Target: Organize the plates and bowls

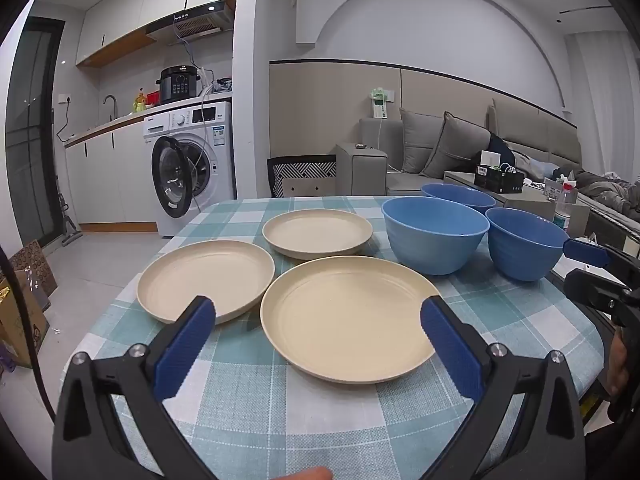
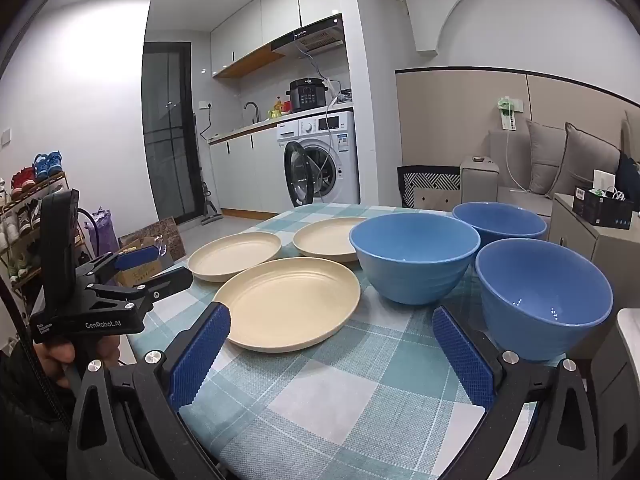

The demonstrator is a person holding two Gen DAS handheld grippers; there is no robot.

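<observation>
Three cream plates lie apart on the checked tablecloth: a near plate, a left plate and a far plate. Three blue bowls stand to their right: a middle bowl, a far bowl and a near right bowl. My left gripper is open and empty, hovering over the near plate. My right gripper is open and empty, between the near plate and the near right bowl.
The table has a rounded edge at the left and right. The right gripper's body shows at the left wrist view's right edge; the left gripper's body at the right wrist view's left. A sofa stands behind.
</observation>
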